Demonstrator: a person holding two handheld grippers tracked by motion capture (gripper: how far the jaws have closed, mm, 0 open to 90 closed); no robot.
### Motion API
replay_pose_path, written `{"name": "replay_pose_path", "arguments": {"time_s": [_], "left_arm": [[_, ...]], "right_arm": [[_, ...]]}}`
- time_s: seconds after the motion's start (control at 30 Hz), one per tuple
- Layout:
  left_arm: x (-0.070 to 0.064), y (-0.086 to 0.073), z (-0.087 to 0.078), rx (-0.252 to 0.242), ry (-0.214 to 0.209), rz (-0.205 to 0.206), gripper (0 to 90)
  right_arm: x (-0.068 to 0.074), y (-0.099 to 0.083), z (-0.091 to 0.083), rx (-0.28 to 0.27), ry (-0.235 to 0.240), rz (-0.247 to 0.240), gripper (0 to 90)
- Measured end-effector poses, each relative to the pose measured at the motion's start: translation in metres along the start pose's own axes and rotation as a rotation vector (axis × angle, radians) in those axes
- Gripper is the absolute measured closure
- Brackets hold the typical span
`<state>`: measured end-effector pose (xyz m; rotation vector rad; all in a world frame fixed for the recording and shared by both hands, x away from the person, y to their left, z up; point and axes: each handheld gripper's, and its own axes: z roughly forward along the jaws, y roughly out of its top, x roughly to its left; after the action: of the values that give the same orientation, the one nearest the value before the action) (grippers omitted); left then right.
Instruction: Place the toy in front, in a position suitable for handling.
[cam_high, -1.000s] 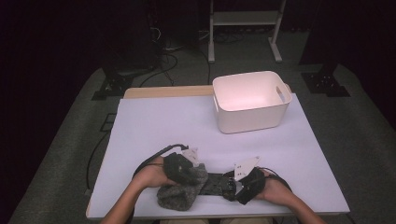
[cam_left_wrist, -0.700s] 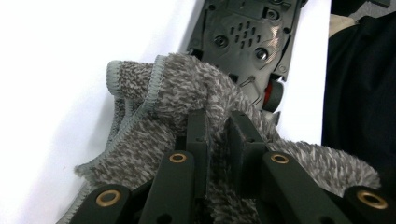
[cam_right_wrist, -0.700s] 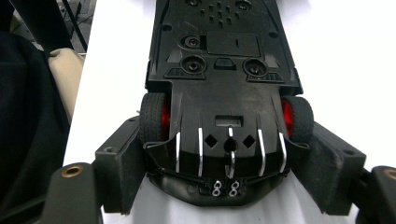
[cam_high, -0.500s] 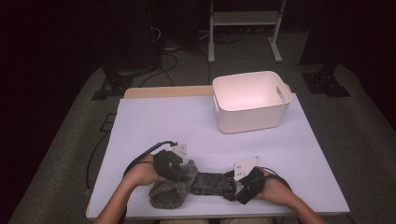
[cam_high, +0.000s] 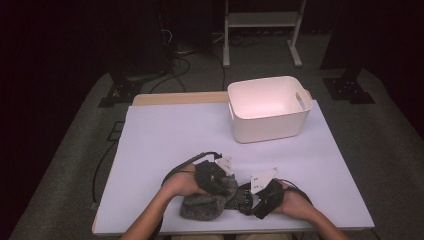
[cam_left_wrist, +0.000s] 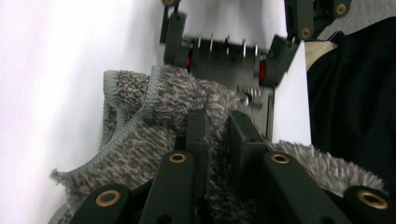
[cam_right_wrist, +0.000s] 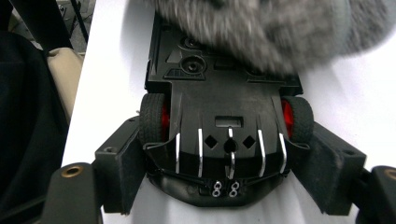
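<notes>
Left jaws: the left gripper (cam_left_wrist: 217, 140) has its jaws drawn close together, pinching a fold of the grey fleecy cloth (cam_left_wrist: 154, 121); pile fills the narrow gap between them.
Right jaws: the right gripper (cam_right_wrist: 219, 163) has its jaws spread wide and clamped against the two sides of the black toy car (cam_right_wrist: 219, 116), one pad just behind each red-hubbed wheel.
Car position: it lies upside down, underside and chrome strips facing up, at the near edge of the white table (cam_high: 170, 135), between the two hands.
Cloth position: it is heaped over the far end of the car as the right gripper view has it; in the high view the cloth (cam_high: 205, 205) sits beside the left hand (cam_high: 182, 184).
Bin: the white tub (cam_high: 267, 107) stands at the far right of the table, well apart from the work, apparently empty.
Step in hand: judged to be wiping or wrapping the car, the right gripper steadying it while the left works the cloth.
Next move calls for: the cloth drawn along the underside with the pinch kept firm, and the right clamp held level.
Risk: the loose pile could snag on the chrome strips or wheels.
</notes>
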<state>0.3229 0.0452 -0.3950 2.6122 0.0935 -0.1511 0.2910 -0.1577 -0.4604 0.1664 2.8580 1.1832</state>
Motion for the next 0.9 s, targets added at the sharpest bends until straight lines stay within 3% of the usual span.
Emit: {"name": "replay_pose_path", "arguments": {"time_s": [0.17, 0.57, 0.7, 0.9], "left_arm": [[0.002, -0.003, -0.004, 0.012, 0.016, -0.006, 79.9], [0.013, -0.056, -0.034, -0.017, 0.070, -0.134, 79.6], [0.015, -0.057, -0.035, -0.019, 0.065, -0.141, 79.6], [0.014, -0.045, -0.028, -0.016, 0.051, -0.122, 79.6]], "right_arm": [[-0.001, -0.001, 0.000, -0.002, -0.001, -0.009, 23.4], [-0.001, -0.001, 0.000, -0.005, 0.003, -0.004, 23.4], [-0.001, 0.000, 0.000, -0.003, 0.003, -0.007, 23.4], [0.000, 0.001, 0.000, 0.005, 0.001, -0.006, 23.4]]}}
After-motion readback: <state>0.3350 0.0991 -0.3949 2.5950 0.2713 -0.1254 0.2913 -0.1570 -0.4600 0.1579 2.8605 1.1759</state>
